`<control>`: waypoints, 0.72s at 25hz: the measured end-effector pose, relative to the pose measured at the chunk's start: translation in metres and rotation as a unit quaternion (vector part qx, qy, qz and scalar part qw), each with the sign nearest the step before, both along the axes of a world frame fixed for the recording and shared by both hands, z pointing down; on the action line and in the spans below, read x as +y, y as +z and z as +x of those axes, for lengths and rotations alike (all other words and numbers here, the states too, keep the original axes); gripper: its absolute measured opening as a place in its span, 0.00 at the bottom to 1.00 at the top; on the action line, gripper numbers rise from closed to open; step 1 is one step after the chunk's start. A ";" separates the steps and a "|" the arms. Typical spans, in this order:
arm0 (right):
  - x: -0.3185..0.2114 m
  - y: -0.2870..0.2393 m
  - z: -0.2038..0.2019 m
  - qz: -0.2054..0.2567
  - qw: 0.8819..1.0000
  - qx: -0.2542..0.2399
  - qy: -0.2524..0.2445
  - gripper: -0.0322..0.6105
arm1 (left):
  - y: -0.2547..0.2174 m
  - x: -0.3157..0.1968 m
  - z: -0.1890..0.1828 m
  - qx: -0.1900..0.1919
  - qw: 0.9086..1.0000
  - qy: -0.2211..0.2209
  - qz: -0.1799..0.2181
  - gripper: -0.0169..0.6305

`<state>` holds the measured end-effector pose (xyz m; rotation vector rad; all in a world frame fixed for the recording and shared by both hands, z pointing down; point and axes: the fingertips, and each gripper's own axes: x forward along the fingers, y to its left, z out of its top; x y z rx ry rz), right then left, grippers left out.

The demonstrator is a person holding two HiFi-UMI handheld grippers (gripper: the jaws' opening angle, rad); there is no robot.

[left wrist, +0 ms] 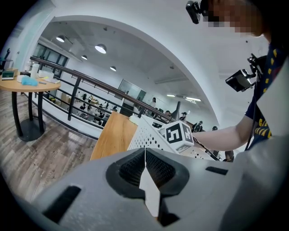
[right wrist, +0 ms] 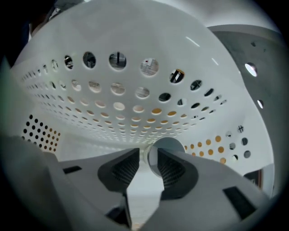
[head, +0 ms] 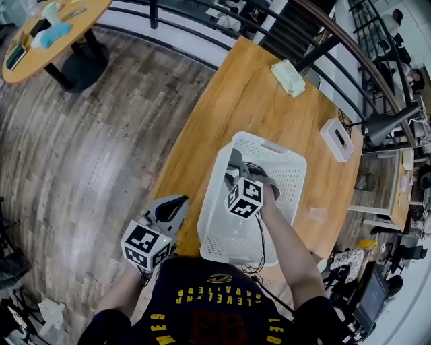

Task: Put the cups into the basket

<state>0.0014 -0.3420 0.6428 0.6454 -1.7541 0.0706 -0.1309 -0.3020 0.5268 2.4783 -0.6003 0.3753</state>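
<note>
A white perforated basket (head: pixel 269 143) stands on the wooden table (head: pixel 229 101). My right gripper (head: pixel 242 165) reaches down into it. In the right gripper view the basket's holed wall (right wrist: pixel 117 103) fills the picture. My right gripper (right wrist: pixel 148 155) is open, and a pale cup (right wrist: pixel 168 145) lies on its side just past the tips, its round mouth towards me and its rim beside the right pad (right wrist: pixel 171 169). My left gripper (head: pixel 178 200) hangs shut and empty off the table's left edge. In the left gripper view my left gripper (left wrist: pixel 145 155) points at the basket (left wrist: pixel 146 131).
A green cloth (head: pixel 288 77) lies at the table's far end, and a white tissue box (head: pixel 337 139) sits by its right edge. A small pale thing (head: pixel 316 214) lies right of the basket. A round table (head: pixel 50 34) stands far left on the wood floor. A black railing (head: pixel 202 13) runs behind.
</note>
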 end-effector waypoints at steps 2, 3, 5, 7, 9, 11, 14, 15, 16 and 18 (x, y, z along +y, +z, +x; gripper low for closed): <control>0.000 -0.006 0.002 0.009 1.000 -0.001 0.008 0.24 | -0.002 0.000 0.001 0.002 1.000 0.001 0.003 0.05; 0.000 -0.010 0.004 0.015 1.000 -0.002 0.013 0.25 | -0.002 0.000 0.001 0.002 1.000 0.001 0.004 0.05; -0.001 -0.021 0.005 0.030 0.999 -0.009 0.025 0.25 | -0.004 0.000 0.001 0.003 1.000 0.002 0.007 0.05; -0.002 -0.038 0.007 0.051 0.997 -0.032 0.051 0.25 | -0.007 0.000 0.003 0.005 1.000 0.004 0.011 0.05; -0.002 -0.062 0.006 0.072 0.990 -0.081 0.092 0.25 | -0.010 0.000 0.005 0.005 1.000 0.008 0.016 0.05; -0.002 -0.088 0.004 0.093 0.974 -0.150 0.139 0.25 | -0.013 0.002 0.007 0.005 1.000 0.013 0.021 0.05; 0.006 -0.125 0.009 0.121 0.941 -0.244 0.202 0.25 | -0.020 0.005 0.012 0.007 0.999 0.019 0.033 0.05; 0.010 -0.135 0.012 0.125 0.931 -0.266 0.218 0.25 | -0.024 0.006 0.013 0.008 0.999 0.020 0.038 0.05; 0.016 -0.142 0.016 0.124 0.922 -0.285 0.232 0.25 | -0.029 0.007 0.013 0.009 0.999 0.019 0.043 0.05; 0.030 -0.154 0.019 0.118 0.905 -0.318 0.255 0.25 | -0.037 0.008 0.013 0.013 0.998 0.017 0.054 0.05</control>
